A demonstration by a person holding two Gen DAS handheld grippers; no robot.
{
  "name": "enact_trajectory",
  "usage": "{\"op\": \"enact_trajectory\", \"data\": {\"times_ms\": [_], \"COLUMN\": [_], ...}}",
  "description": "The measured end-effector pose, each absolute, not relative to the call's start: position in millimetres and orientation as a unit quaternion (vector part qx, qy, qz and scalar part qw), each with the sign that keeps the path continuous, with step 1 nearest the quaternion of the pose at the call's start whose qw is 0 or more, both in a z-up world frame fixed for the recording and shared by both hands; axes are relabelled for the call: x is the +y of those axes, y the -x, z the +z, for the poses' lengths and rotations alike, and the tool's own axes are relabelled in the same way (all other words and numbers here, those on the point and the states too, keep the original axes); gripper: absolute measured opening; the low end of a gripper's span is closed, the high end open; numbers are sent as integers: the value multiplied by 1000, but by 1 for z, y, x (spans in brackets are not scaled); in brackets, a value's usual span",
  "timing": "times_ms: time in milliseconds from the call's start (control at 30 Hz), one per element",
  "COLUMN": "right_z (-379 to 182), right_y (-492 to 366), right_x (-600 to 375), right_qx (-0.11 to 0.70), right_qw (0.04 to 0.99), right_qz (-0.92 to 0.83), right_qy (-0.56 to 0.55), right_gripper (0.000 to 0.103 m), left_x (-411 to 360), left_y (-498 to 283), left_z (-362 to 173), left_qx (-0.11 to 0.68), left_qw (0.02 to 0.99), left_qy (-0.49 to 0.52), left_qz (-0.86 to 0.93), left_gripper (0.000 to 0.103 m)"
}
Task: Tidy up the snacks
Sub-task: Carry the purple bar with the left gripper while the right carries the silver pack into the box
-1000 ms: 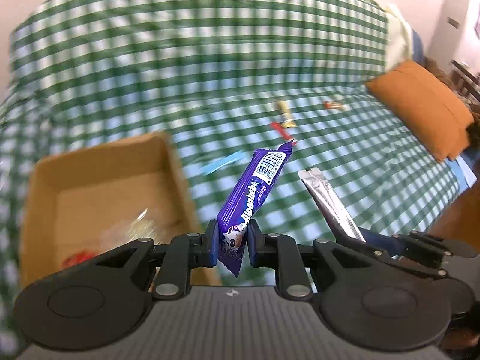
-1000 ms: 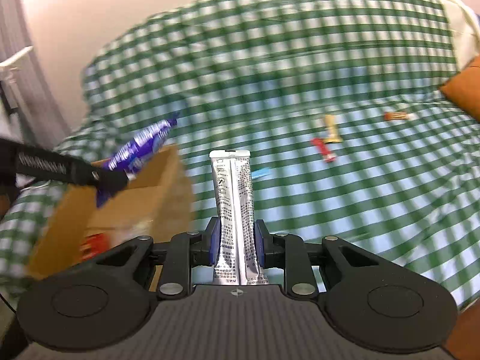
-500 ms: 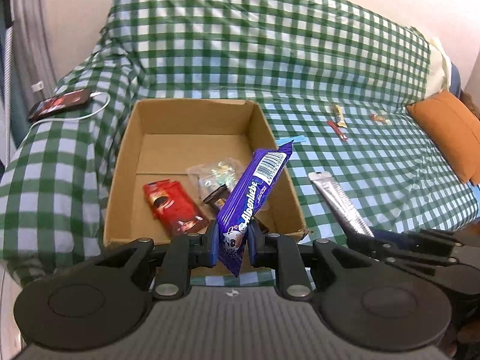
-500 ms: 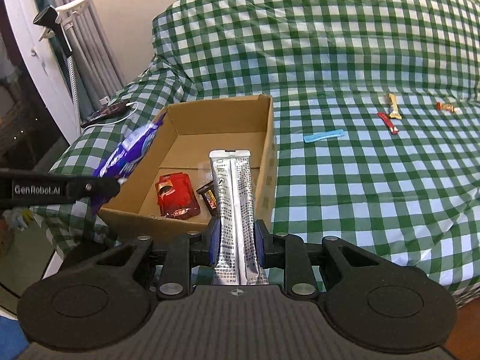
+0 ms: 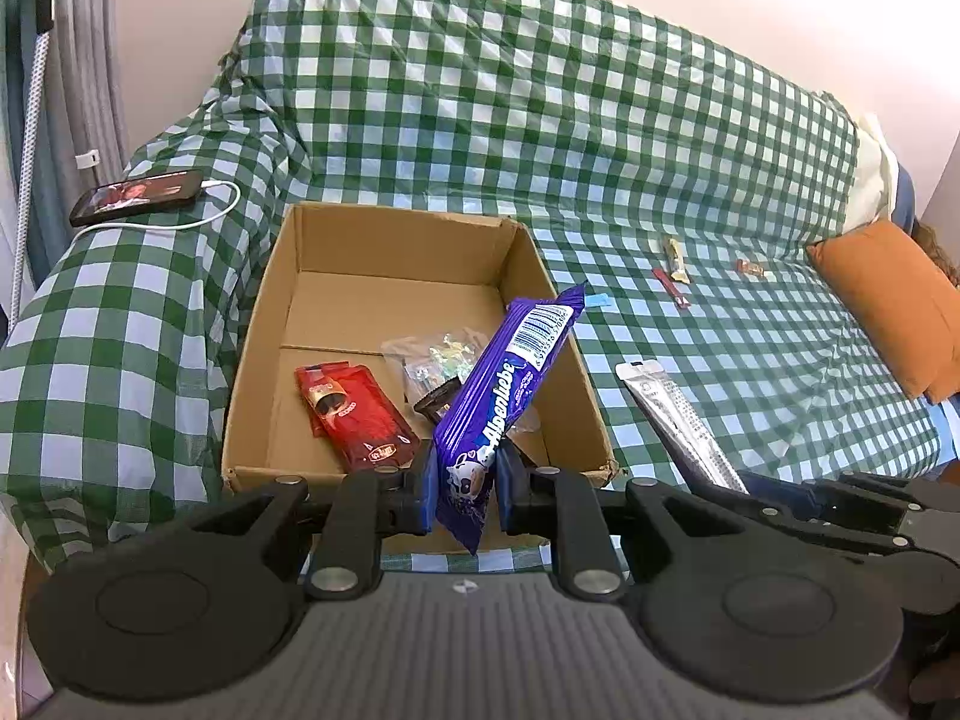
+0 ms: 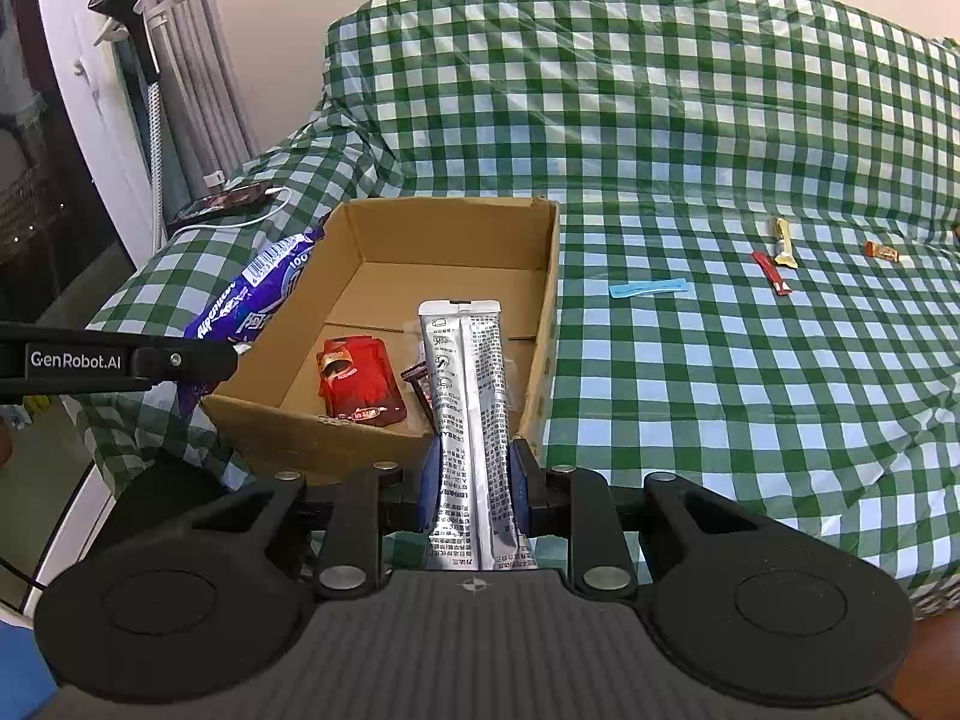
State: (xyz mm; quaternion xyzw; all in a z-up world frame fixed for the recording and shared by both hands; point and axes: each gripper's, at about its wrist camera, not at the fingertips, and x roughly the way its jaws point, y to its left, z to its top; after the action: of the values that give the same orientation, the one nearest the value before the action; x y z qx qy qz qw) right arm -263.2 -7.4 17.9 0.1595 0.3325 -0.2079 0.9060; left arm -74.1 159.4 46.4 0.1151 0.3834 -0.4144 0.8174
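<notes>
My left gripper (image 5: 462, 483) is shut on a purple Alpenliebe candy pack (image 5: 510, 384), held just before the near edge of an open cardboard box (image 5: 312, 240). My right gripper (image 6: 471, 489) is shut on a silver sachet (image 6: 471, 396) at the box's near right corner. The box (image 6: 543, 324) sits on a green checked sofa cover and holds a red packet (image 5: 354, 414), a clear candy bag (image 5: 441, 351) and a dark wrapper (image 5: 435, 402). In the right wrist view the left gripper (image 6: 198, 360) and purple pack (image 6: 252, 300) are left of the box.
Loose snacks lie on the sofa seat: a blue strip (image 6: 648, 288), a red stick (image 6: 771, 273), a gold bar (image 6: 783, 243) and an orange candy (image 6: 882, 252). A phone on a white cable (image 5: 138, 195) rests on the left armrest. An orange cushion (image 5: 894, 300) is at right.
Both grippers swung left from the sofa seat toward the box and then closed in on its near edge. Both keep hold of their snacks.
</notes>
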Motion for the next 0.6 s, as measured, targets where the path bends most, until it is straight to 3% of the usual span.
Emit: {"op": "enact_trajectory", "data": {"times_ms": [600], "right_z": [19], "right_y": [258], "right_x": [-1], "right_qx": [337], "right_qw": [906], "right_qz": [-206], "right_qy": [-151], "right_gripper": [26], "left_x": [160], "left_y": [74], "left_z": [44], "left_qx": [380], "left_qw": [820], "left_qy": [-110], "left_qz": [-414], "left_gripper": [21]}}
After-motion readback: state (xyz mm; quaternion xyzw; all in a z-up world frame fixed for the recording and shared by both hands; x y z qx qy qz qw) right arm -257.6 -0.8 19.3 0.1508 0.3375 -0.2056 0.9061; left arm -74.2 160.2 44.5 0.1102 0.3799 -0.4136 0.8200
